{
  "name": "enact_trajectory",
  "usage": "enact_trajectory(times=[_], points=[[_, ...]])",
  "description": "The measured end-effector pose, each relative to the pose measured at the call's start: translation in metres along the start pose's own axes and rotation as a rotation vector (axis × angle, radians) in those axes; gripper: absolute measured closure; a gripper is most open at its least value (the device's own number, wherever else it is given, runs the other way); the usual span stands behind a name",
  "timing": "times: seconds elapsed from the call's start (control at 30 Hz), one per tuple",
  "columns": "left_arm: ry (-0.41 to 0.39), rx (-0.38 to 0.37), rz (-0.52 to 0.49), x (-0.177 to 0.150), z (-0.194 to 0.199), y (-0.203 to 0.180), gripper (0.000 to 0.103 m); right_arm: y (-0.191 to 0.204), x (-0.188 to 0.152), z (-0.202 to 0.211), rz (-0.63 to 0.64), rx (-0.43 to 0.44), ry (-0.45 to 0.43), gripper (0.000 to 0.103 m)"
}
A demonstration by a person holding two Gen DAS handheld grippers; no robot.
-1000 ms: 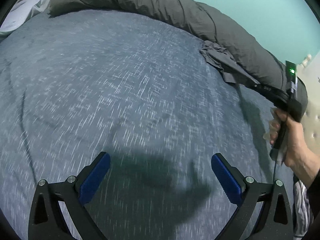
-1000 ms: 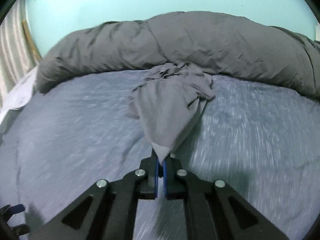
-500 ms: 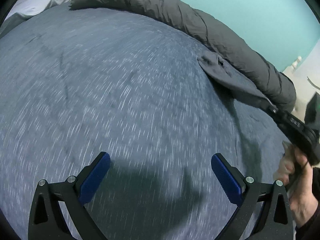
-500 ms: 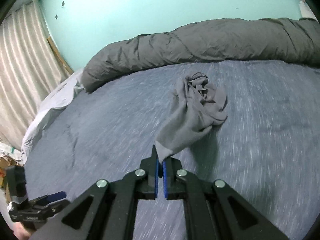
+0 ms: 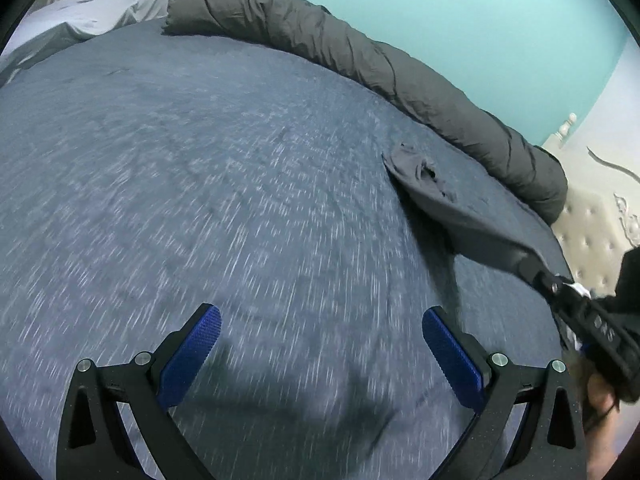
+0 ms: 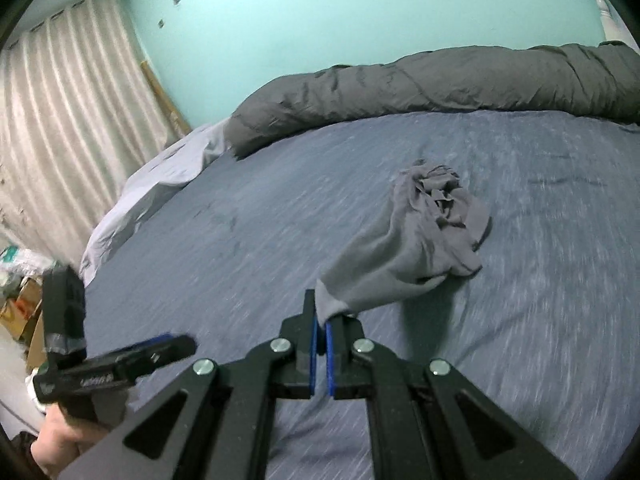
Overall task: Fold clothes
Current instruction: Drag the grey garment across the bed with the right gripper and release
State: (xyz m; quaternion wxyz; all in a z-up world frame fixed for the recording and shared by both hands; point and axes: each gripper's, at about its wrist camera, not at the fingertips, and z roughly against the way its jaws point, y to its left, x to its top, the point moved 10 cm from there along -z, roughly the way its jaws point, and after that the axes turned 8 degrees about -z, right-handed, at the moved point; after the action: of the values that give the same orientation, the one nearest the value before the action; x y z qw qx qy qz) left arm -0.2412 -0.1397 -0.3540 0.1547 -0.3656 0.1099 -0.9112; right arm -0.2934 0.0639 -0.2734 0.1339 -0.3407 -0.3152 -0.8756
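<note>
A crumpled grey garment (image 6: 424, 236) lies on the blue-grey bedspread (image 6: 280, 216), one end stretched taut toward me. My right gripper (image 6: 321, 322) is shut on that end, its blue pads pinching the cloth. In the left wrist view the same garment (image 5: 444, 196) runs from mid-bed to the right gripper (image 5: 538, 272) at the right edge. My left gripper (image 5: 320, 344) hangs open over bare bedspread (image 5: 220, 200), with nothing between its blue pads. It also shows at lower left in the right wrist view as the left gripper (image 6: 172, 346), held by a hand (image 6: 60, 440).
A rolled dark grey duvet (image 6: 440, 80) lies along the far side of the bed against the teal wall. A pale sheet (image 6: 160, 176) hangs off the left corner beside a curtain (image 6: 60, 120). A tufted headboard (image 5: 588, 224) stands at the right.
The right gripper has dragged the grey garment away from the duvet toward the middle of the bed. The left gripper has swung along, still open.
</note>
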Motion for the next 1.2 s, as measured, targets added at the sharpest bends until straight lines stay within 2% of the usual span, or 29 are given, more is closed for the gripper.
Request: enact_trajectory(times=[0.13, 0.27, 0.43, 0.57, 0.7, 0.73, 0.77, 0.8, 0.87, 0.97, 1.1, 1.2], points=[[0.016, 0.003, -0.005, -0.030, 0.034, 0.000, 0.000, 0.028, -0.031, 0.035, -0.024, 0.019, -0.008, 0.100], [0.009, 0.009, 0.005, -0.052, 0.056, 0.006, 0.000, 0.040, -0.054, 0.054, -0.075, 0.043, -0.006, 0.100], [0.001, 0.012, 0.013, -0.076, 0.079, 0.015, 0.000, 0.061, -0.091, 0.061, -0.066, 0.069, 0.031, 0.100], [-0.005, 0.014, 0.019, -0.095, 0.096, 0.022, 0.000, 0.070, -0.112, 0.050, -0.067, 0.093, 0.079, 0.100], [0.003, 0.018, 0.013, -0.102, 0.093, 0.024, 0.000, 0.064, -0.133, 0.032, -0.112, 0.090, 0.169, 0.092], [0.005, 0.013, 0.008, -0.103, 0.090, 0.023, 0.000, 0.062, -0.134, 0.031, -0.112, 0.087, 0.177, 0.087], [0.010, 0.003, 0.007, -0.104, 0.086, 0.022, 0.000, 0.060, -0.135, 0.031, -0.111, 0.084, 0.186, 0.075], [0.014, -0.003, 0.003, -0.105, 0.083, 0.021, 0.000, 0.056, -0.134, 0.033, -0.114, 0.084, 0.181, 0.065], [0.020, 0.002, -0.013, -0.105, 0.077, 0.019, 0.000, 0.046, -0.126, 0.044, -0.126, 0.089, 0.139, 0.058], [0.033, -0.003, -0.041, -0.104, 0.067, 0.010, 0.000, 0.008, -0.108, 0.054, -0.194, 0.027, 0.069, 0.057], [0.053, -0.016, -0.083, -0.103, 0.053, -0.005, 0.000, -0.050, -0.089, 0.058, -0.354, -0.019, -0.014, 0.057], [0.078, -0.028, -0.128, -0.105, 0.039, -0.020, 0.000, -0.079, -0.089, 0.055, -0.417, -0.047, -0.020, 0.057]])
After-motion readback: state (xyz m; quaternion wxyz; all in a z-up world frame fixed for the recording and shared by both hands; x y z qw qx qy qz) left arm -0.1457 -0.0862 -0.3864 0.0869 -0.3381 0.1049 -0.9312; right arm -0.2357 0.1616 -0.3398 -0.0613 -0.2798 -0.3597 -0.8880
